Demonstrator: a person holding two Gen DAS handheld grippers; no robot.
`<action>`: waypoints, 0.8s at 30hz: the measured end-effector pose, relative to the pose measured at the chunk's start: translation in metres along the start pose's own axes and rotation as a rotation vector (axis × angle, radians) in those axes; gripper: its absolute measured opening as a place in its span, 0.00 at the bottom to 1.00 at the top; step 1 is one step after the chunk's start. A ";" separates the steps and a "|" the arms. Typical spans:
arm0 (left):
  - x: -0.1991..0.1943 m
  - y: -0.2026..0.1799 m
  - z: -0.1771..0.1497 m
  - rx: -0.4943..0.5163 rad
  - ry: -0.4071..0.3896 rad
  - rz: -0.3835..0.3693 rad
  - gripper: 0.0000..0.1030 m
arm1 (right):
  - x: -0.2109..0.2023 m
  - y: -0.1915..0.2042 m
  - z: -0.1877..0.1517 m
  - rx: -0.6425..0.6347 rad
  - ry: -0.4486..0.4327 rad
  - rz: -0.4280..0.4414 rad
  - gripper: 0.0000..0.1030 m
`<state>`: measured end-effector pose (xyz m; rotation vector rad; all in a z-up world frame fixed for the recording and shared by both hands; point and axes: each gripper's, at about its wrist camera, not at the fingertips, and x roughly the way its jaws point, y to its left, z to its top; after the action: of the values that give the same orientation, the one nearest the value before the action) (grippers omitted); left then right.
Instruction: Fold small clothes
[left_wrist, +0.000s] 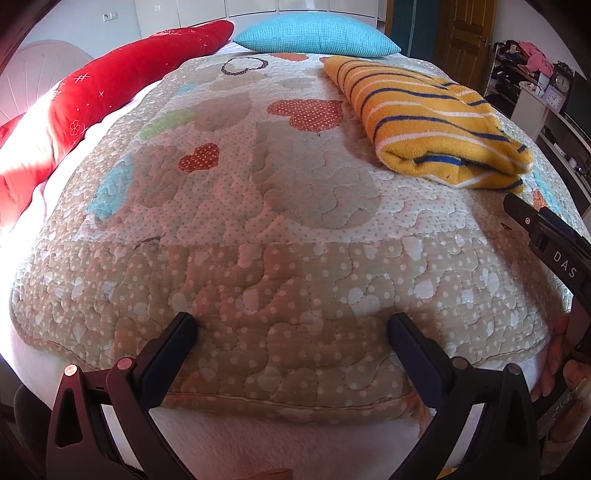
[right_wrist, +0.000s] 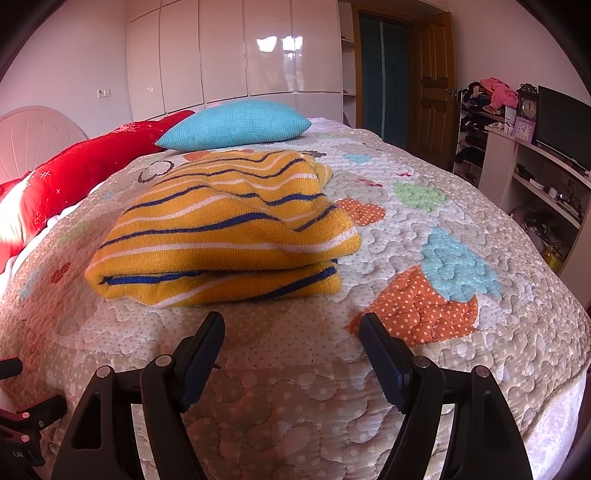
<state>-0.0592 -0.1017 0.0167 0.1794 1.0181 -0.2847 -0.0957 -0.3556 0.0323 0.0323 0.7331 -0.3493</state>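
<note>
A yellow knit garment with blue and white stripes (right_wrist: 229, 229) lies folded in a thick stack on the quilted bedspread (right_wrist: 406, 229). In the left wrist view the garment (left_wrist: 432, 114) lies far right. My right gripper (right_wrist: 291, 325) is open and empty, hovering just in front of the folded garment's near edge, not touching it. My left gripper (left_wrist: 291, 325) is open and empty over the bedspread (left_wrist: 258, 221) near the foot edge, well left of the garment. The right gripper's body (left_wrist: 546, 240) shows at the right edge of the left wrist view.
A turquoise pillow (right_wrist: 236, 125) and a long red cushion (right_wrist: 85, 166) lie at the head of the bed. White wardrobes (right_wrist: 240, 48) stand behind. A wooden door (right_wrist: 436, 74) and shelves with clocks and a TV (right_wrist: 535, 125) stand on the right.
</note>
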 end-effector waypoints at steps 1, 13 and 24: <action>0.000 0.000 0.000 -0.001 0.001 0.000 1.00 | 0.000 0.001 0.000 -0.003 0.001 -0.001 0.78; 0.000 0.000 0.000 -0.001 0.001 0.000 1.00 | 0.001 0.006 -0.001 -0.037 0.005 -0.018 0.79; 0.000 0.000 0.000 -0.001 0.000 0.001 1.00 | 0.000 0.006 -0.001 -0.037 0.003 -0.017 0.79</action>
<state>-0.0591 -0.1016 0.0169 0.1790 1.0185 -0.2831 -0.0944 -0.3501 0.0308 -0.0078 0.7430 -0.3518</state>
